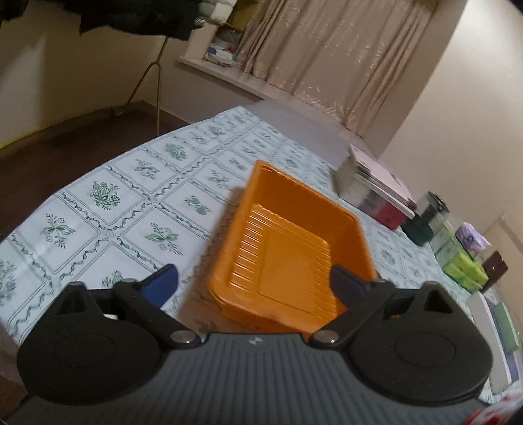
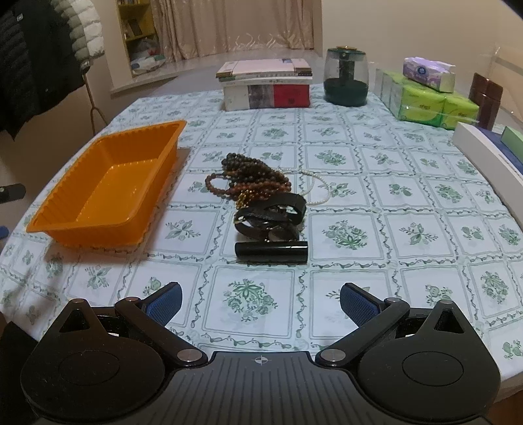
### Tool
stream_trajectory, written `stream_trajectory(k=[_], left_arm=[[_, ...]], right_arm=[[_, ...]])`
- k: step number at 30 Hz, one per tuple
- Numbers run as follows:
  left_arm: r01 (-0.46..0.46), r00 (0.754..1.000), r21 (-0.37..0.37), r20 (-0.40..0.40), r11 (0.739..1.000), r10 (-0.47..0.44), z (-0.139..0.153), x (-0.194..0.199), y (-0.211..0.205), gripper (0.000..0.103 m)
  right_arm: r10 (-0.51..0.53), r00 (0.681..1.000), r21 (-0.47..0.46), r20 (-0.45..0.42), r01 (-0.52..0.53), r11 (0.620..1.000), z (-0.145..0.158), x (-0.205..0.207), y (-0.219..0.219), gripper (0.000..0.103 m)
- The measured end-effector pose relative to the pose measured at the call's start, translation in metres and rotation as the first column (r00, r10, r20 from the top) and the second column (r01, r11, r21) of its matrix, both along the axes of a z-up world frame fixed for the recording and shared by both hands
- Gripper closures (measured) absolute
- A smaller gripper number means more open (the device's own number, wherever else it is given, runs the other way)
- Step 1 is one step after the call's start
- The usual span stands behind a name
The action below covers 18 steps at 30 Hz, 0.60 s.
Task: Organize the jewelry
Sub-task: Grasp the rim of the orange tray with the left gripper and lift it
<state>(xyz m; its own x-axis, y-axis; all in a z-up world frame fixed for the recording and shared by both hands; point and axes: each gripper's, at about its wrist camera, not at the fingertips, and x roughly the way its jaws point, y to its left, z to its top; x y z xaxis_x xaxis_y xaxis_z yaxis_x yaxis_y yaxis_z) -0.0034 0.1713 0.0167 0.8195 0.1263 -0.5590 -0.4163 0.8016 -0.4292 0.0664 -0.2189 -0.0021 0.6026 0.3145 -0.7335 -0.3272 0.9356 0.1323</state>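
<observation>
The tray point(image 2: 108, 193) is bright orange with a ribbed rim. The desk point(image 2: 359, 183) wears a white cloth with green flower squares. The bead strands point(image 2: 251, 176) are dark and reddish brown, the pearl string point(image 2: 315, 188) white, the tube point(image 2: 271, 251) glossy black. Each hand-held gripper point(image 2: 260, 302) is black with blue pads point(image 2: 165, 302).

A floral-patterned tablecloth point(image 2: 343, 202) covers the table. At its far edge lies a stack of books point(image 2: 266, 83), with a dark green glass jar point(image 2: 345, 76) just to its right. Further right sit green tissue packs point(image 2: 428, 103) with a purple pack point(image 2: 428, 73) on top, near a brown canister point(image 2: 485, 98); beige curtains point(image 2: 235, 26) hang behind.
</observation>
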Motion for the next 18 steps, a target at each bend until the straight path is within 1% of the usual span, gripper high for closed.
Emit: stream_trajectory(k=[1,3,4,5,7,8,9,11,15,16,18], left_arm=[[-0.001,1.0,-0.013,-0.009,1.0,0.001,-0.005,0.006,0.007,0.021],[0.009,1.0,-0.034,-0.011,0.999,-0.01,-0.016,0.014,0.015,0.028],[0.01,1.0,-0.052,-0.008,0.999,-0.01,-0.022,0.018,0.019,0.037],[0.012,1.0,-0.062,-0.004,0.998,-0.012,-0.027,0.02,0.022,0.041],[0.013,1.0,-0.084,0.001,0.996,-0.013,-0.037,0.025,0.025,0.044],[0.015,1.0,-0.087,0.0,0.996,-0.015,-0.041,0.028,0.025,0.049],[0.021,1.0,-0.091,0.0,0.996,-0.021,-0.045,0.031,0.026,0.051],[0.032,0.999,-0.113,0.003,0.993,-0.032,-0.051,0.035,0.027,0.062],[0.034,0.999,-0.135,-0.006,0.99,-0.035,-0.06,0.04,0.027,0.069],[0.032,0.999,-0.136,-0.004,0.99,-0.033,-0.061,0.04,0.027,0.073],[0.036,0.999,-0.129,-0.005,0.991,-0.037,-0.06,0.04,0.025,0.077]], right_arm=[[0.001,1.0,-0.005,-0.003,-0.001,1.0,-0.001,0.001,0.002,0.001],[0.001,1.0,-0.013,-0.007,-0.001,1.0,-0.003,0.004,0.005,0.001],[0.0,1.0,-0.02,-0.009,0.0,1.0,-0.004,0.005,0.006,0.001],[-0.001,1.0,-0.025,-0.011,0.001,1.0,-0.005,0.007,0.007,0.001],[-0.001,1.0,-0.037,-0.016,0.001,0.999,-0.007,0.01,0.009,0.001],[-0.002,1.0,-0.043,-0.018,0.001,0.999,-0.008,0.011,0.01,0.001],[-0.002,1.0,-0.05,-0.021,0.001,0.999,-0.009,0.013,0.011,0.001],[0.001,1.0,-0.06,-0.025,-0.003,0.998,-0.012,0.015,0.014,0.001],[0.012,0.999,-0.067,-0.03,-0.014,0.998,-0.015,0.018,0.02,0.001],[0.014,0.999,-0.065,-0.031,-0.016,0.998,-0.015,0.019,0.021,0.001],[0.017,0.999,-0.061,-0.034,-0.019,0.998,-0.016,0.02,0.022,0.001]])
